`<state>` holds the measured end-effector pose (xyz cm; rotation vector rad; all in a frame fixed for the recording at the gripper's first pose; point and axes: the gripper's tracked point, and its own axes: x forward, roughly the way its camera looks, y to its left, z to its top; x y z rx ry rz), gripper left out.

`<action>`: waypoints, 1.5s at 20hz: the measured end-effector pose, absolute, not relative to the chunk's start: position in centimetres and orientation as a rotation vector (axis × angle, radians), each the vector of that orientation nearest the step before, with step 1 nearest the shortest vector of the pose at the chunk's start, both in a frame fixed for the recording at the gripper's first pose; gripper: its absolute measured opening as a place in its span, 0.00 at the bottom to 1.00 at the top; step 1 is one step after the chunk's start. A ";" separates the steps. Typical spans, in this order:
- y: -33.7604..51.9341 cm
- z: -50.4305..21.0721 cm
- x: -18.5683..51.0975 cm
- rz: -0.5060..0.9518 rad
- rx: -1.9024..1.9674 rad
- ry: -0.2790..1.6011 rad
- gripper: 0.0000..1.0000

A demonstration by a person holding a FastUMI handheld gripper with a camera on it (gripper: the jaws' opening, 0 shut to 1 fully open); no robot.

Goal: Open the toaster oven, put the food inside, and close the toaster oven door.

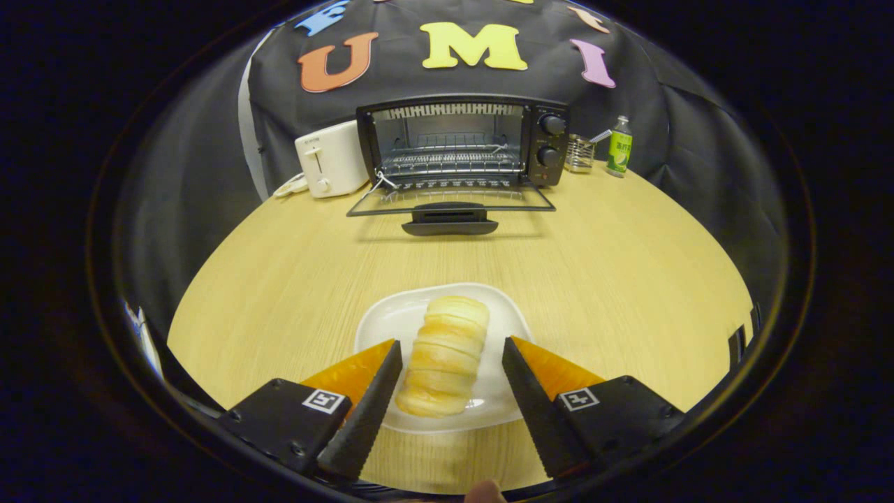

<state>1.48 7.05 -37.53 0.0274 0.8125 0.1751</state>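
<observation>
Table (614, 279): light wood grain, evenly lit from above.
Wall (698, 140): black cloth, draped directly behind the table.
Gap left of table: paler strip (244, 119) between cloth panels.

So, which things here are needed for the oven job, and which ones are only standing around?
Needed: toaster oven, door already open; bread roll on the white plate; gripper, fingers open either side of the roll.
Standing around: white toaster, green bottle, metal holder.
</observation>
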 end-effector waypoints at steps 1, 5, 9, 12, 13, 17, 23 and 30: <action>7.0 -37.9 1.5 0.173 0.026 0.822 0.94; 7.3 -38.3 1.3 0.175 0.028 0.830 0.82; 6.9 -38.1 1.4 0.150 0.060 0.825 0.57; 6.5 -36.8 1.7 0.134 0.068 0.793 0.46; 6.3 -36.0 1.9 0.132 0.070 0.776 0.44; 6.0 -32.6 3.0 0.133 0.091 0.705 0.40; 6.4 -28.9 7.4 0.145 0.145 0.670 0.40; 6.6 -26.3 16.6 0.102 0.202 0.631 0.40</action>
